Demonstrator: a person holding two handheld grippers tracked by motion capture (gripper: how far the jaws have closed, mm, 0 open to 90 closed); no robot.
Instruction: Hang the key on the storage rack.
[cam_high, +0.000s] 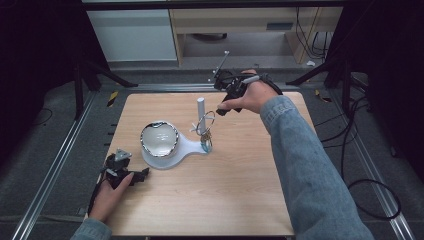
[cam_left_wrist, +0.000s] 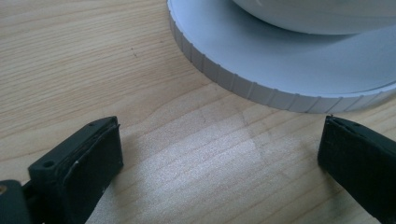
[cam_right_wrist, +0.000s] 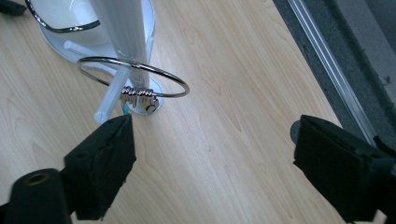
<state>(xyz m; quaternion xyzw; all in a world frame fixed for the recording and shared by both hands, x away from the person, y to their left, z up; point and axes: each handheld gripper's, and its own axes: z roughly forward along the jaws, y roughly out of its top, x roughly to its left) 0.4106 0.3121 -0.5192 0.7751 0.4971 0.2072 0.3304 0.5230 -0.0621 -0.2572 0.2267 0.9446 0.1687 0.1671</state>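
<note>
The bangle (cam_right_wrist: 133, 83) hangs on the white stand's (cam_high: 201, 107) peg, near your right gripper (cam_right_wrist: 210, 154), whose jaws stand apart and empty. It looks light, stiff and slippery; pinch the thin wire beside the beads. Your left gripper (cam_left_wrist: 219, 154) gapes too.

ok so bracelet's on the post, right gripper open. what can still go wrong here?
1. The silver bracelet hangs tilted around the white post, resting on a crossbar peg; it could slip off the peg.
2. The right gripper is open but close to the post, so a careless pull-back might snag the ring or tip the stand.
3. The left gripper sits open beside the stand's base, not steadying it.
</note>
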